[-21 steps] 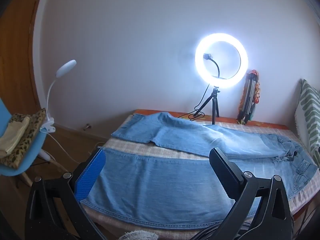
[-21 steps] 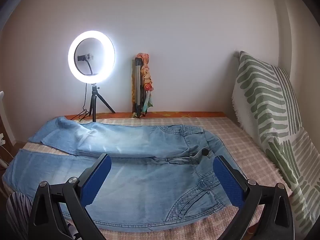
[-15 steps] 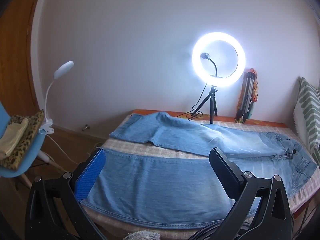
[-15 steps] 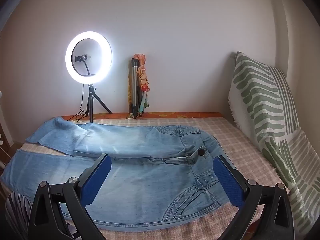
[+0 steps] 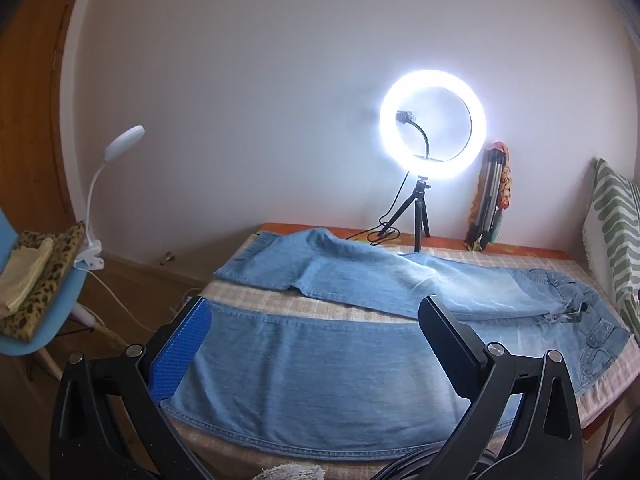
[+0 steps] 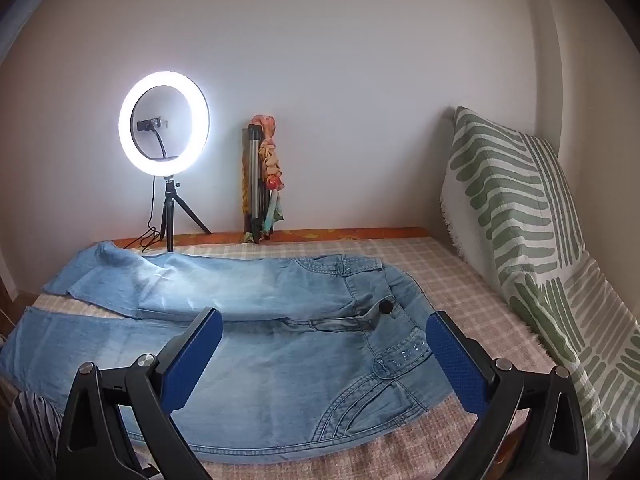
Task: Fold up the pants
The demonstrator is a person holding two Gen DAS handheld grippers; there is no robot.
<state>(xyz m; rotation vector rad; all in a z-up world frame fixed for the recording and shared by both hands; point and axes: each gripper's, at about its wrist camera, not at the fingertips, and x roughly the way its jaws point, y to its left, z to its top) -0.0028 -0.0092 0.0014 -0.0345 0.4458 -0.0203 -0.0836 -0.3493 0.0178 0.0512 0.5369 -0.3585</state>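
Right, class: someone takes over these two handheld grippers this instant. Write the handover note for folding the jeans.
Left gripper: open, holding nothing, above the hem end of the near leg.
Right gripper: open, holding nothing, above the waist end.
Jeans: spread flat on the checked bed cover, waist toward the striped pillow, the two legs lying apart with a strip of cover showing between them. The far leg reaches toward the ring light.
Done: jeans laid out; no fold visible yet.
Left: all of the folding. A likely start is bringing one leg over the other, then folding along the length.
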